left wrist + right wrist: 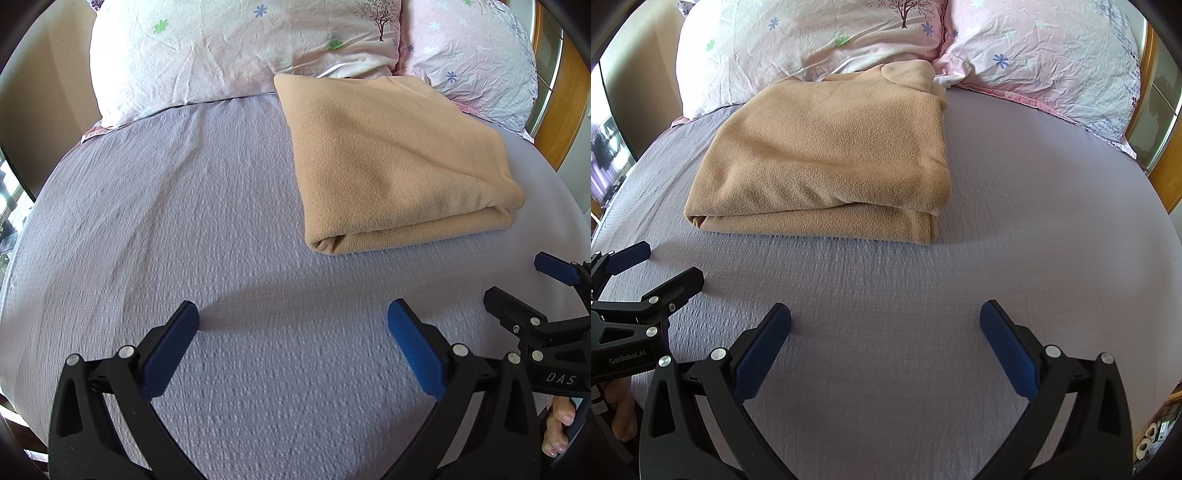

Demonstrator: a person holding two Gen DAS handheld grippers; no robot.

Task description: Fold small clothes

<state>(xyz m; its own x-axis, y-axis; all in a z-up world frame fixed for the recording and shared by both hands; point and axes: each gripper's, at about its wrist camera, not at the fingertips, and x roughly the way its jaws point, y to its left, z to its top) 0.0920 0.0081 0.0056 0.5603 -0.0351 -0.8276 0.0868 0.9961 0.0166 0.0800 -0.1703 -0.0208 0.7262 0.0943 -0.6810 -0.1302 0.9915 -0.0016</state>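
Note:
A tan fleece garment (391, 162) lies folded in a thick rectangle on the lilac bedsheet (166, 221), its far end against the pillows. It also shows in the right wrist view (831, 158). My left gripper (293, 317) is open and empty, low over the sheet, short of the garment and to its left. My right gripper (885, 317) is open and empty, short of the garment's near right corner. Each gripper shows at the edge of the other's view: the right one (517, 284), the left one (665, 266).
Two pink flowered pillows (229, 51) (1045, 55) lie at the head of the bed. A wooden headboard (569, 110) stands at the right. The bed's left edge drops off beside a window (605, 147).

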